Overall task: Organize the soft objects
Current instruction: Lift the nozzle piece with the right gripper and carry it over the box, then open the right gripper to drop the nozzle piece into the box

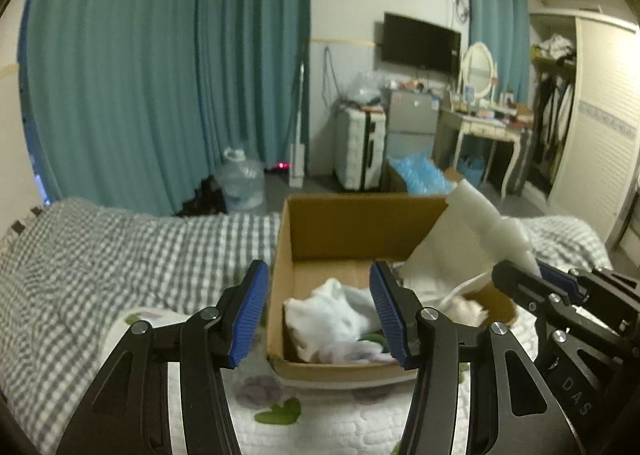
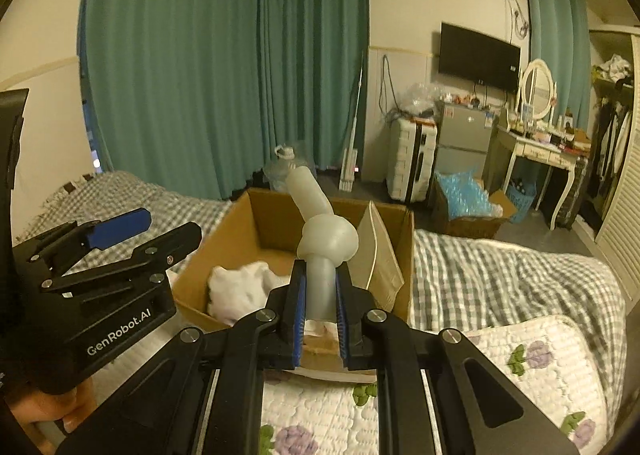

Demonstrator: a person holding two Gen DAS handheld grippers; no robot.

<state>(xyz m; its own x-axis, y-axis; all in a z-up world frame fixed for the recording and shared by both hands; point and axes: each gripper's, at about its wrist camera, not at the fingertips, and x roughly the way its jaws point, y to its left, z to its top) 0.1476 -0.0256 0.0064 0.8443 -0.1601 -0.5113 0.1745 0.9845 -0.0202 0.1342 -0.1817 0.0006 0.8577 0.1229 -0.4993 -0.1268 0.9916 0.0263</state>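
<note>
**Knotted tube held over the box**

A bed (image 1: 120,255) with a grey checked cover fills the lower part of both views, with a flowered quilt (image 2: 540,367) lying nearest the cameras. An open cardboard box (image 1: 320,227) sits on the bed, and a white soft toy (image 1: 336,315) lies inside it on the bottom. The left gripper (image 1: 318,315) hangs in front of the box with its jaws apart and nothing between them. The right gripper (image 2: 320,307) is clamped on a pale knotted tube (image 2: 328,239), which stands up above the box's near edge.
</note>
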